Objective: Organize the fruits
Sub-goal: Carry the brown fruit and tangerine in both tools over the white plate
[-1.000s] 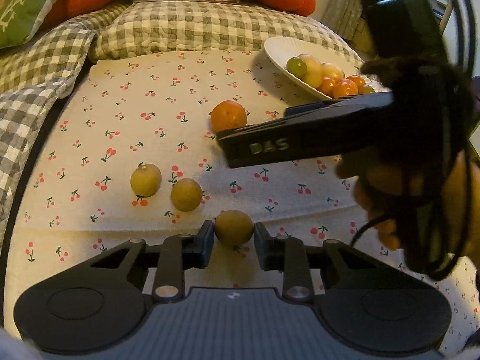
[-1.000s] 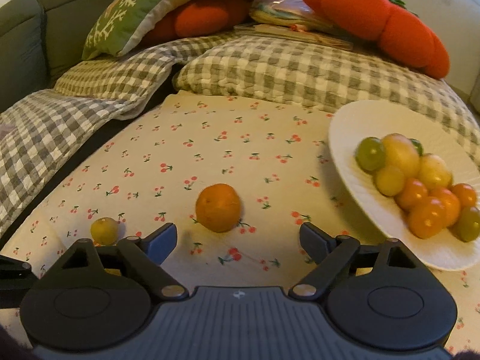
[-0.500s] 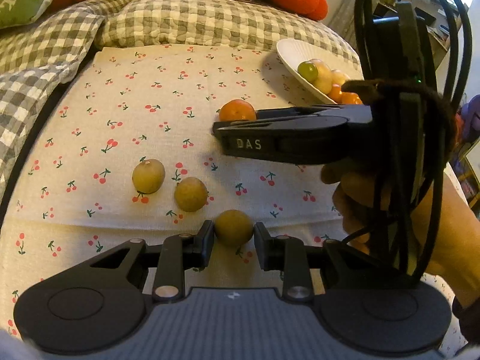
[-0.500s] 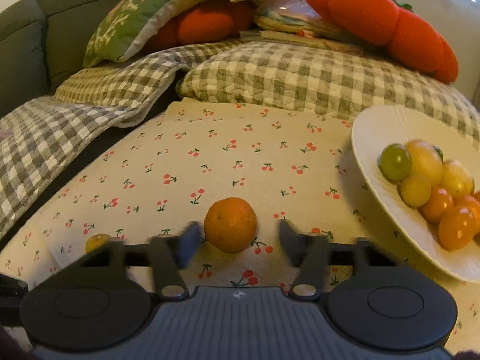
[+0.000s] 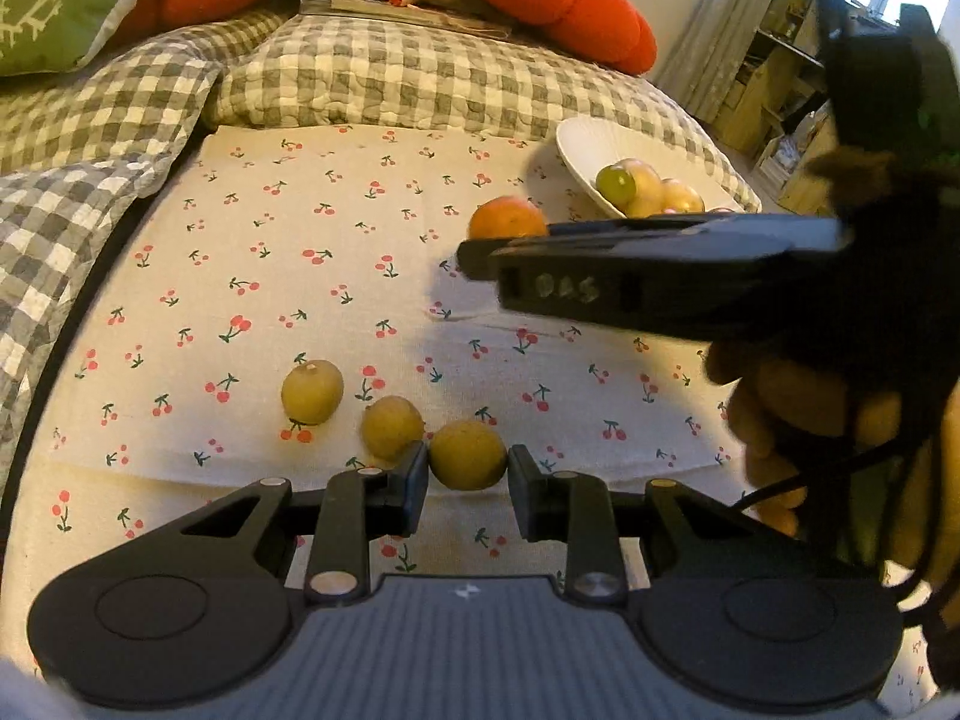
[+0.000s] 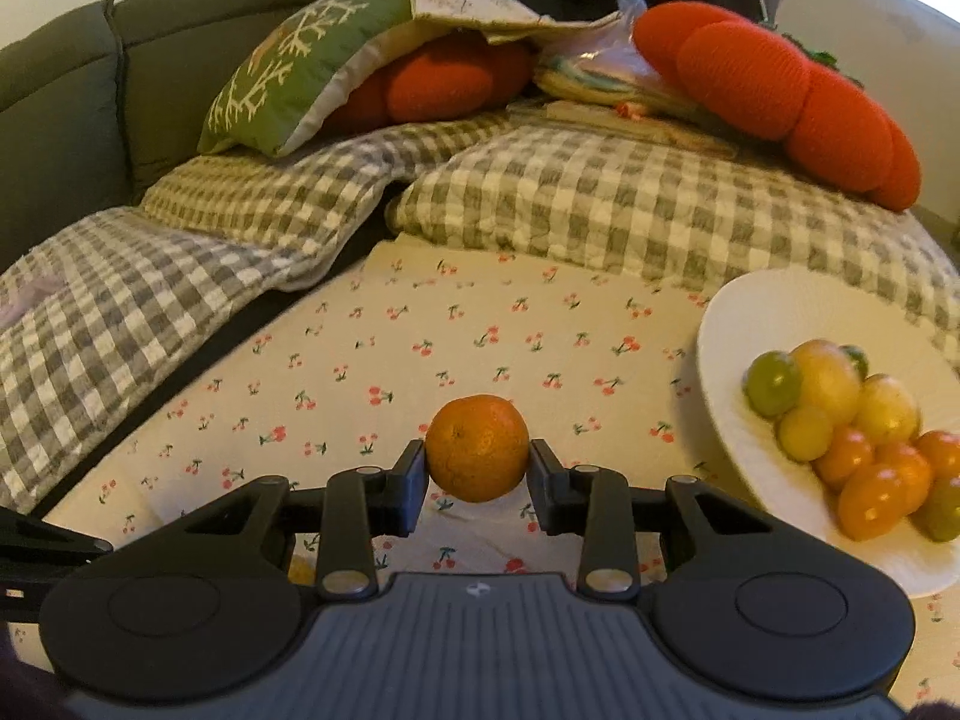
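Note:
My left gripper (image 5: 468, 480) is shut on a small yellow-green fruit (image 5: 468, 455) low over the cherry-print cloth. Two more yellow-green fruits (image 5: 312, 391) (image 5: 393, 426) lie just left of it. My right gripper (image 6: 478, 474) is shut on an orange (image 6: 478, 447), which hangs slightly above the cloth. In the left wrist view the right gripper (image 5: 477, 257) crosses from the right, held by a hand, with the orange (image 5: 504, 217) at its tip. A white plate (image 6: 780, 312) holding several yellow, green and orange fruits sits to the right of the orange; the plate (image 5: 576, 141) also shows behind the right gripper.
Checked grey-and-white quilts (image 6: 600, 198) border the cloth (image 6: 456, 330) at the back and left. Red-orange cushions (image 6: 780, 90) and a green pillow (image 6: 312, 72) pile up behind them. A dark sofa back (image 6: 60, 90) stands at the far left.
The right gripper's jaws closed from wide apart onto the orange and lifted it a little off the cloth. The left gripper kept still, holding its yellow-green fruit.

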### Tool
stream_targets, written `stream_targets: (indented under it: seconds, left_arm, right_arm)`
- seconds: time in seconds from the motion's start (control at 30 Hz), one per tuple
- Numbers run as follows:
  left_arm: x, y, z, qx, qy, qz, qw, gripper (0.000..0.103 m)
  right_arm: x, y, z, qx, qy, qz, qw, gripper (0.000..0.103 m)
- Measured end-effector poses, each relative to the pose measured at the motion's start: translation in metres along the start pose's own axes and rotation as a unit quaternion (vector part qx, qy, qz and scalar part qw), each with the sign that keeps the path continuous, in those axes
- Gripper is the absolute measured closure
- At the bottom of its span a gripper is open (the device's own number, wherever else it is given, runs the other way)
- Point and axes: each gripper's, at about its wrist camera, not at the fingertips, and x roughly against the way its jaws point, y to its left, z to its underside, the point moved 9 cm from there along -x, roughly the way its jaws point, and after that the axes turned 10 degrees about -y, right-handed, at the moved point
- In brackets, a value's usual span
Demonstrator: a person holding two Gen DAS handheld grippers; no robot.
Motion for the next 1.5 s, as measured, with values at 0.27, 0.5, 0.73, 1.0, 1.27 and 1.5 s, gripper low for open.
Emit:
stream_targets:
  seconds: [0.27, 0.5, 0.73, 1.0, 1.27, 1.5]
  left_arm:
    - [0.004, -0.008, -0.005, -0.004, -0.011, 0.013, 0.9998, 0.080]
    - [0.004, -0.008, -0.010, 0.017, -0.014, 0.034, 0.9992, 0.080]
    - [0.011, -0.016, -0.028, 0.060, -0.030, 0.072, 0.9952, 0.080]
    - [0.036, -0.032, -0.071, 0.112, -0.080, 0.135, 0.9812, 0.080]
    - [0.009, -0.070, -0.103, 0.047, -0.088, 0.123, 0.9873, 0.080]
    - [-0.046, -0.101, -0.127, 0.036, -0.068, 0.138, 0.9874, 0.080]
  right_arm:
    - [0.036, -0.008, -0.022, 0.009, -0.038, 0.017, 0.999, 0.071]
    - [0.058, -0.037, -0.041, -0.011, -0.067, 0.045, 0.997, 0.071]
    - [0.083, -0.072, -0.063, -0.038, -0.105, 0.065, 0.992, 0.071]
    - [0.096, -0.090, -0.072, -0.047, -0.123, 0.068, 0.989, 0.071]
    - [0.109, -0.130, -0.075, -0.091, -0.140, 0.085, 0.982, 0.071]
    - [0.114, -0.174, -0.065, -0.147, -0.143, 0.115, 0.972, 0.071]
